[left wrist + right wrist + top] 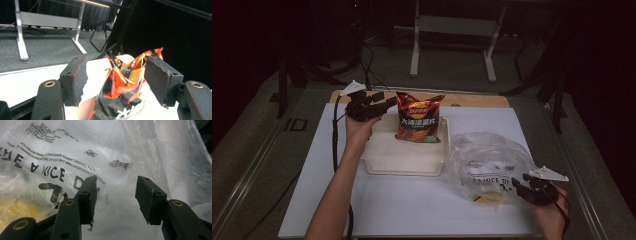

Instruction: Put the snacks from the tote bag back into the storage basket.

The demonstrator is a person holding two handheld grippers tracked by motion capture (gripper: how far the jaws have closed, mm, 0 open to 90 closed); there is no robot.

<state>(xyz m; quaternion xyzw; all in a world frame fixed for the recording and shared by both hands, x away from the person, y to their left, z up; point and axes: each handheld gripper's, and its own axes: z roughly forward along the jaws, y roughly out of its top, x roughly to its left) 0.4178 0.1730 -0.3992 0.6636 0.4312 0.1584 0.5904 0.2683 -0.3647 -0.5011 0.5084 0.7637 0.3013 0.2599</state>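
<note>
Nearest the person, at the right front of the white table (412,210), the right gripper (521,188) rests against the edge of a crumpled clear plastic bag (489,162), something yellow showing through its front corner. From the right gripper view its jaws stand apart, with the printed film just ahead of them and nothing pinched yet. Farther back, a shallow cream tray (404,160) lies at the table's middle, and a red chip bag (418,117) stands upright at its far end. Beside that, the left gripper (384,102) reaches in from the left; in the left gripper view its jaws are spread on either side of the packet's crimped top (130,67), the right pad close against the foil, the left one clear of it.

By the look of it, the step in hand is taking hold of the chip bag, probably to move it into the plastic bag. Next, the left jaws need to close on the crimp, while the right gripper catches the film and opens a mouth.
</note>
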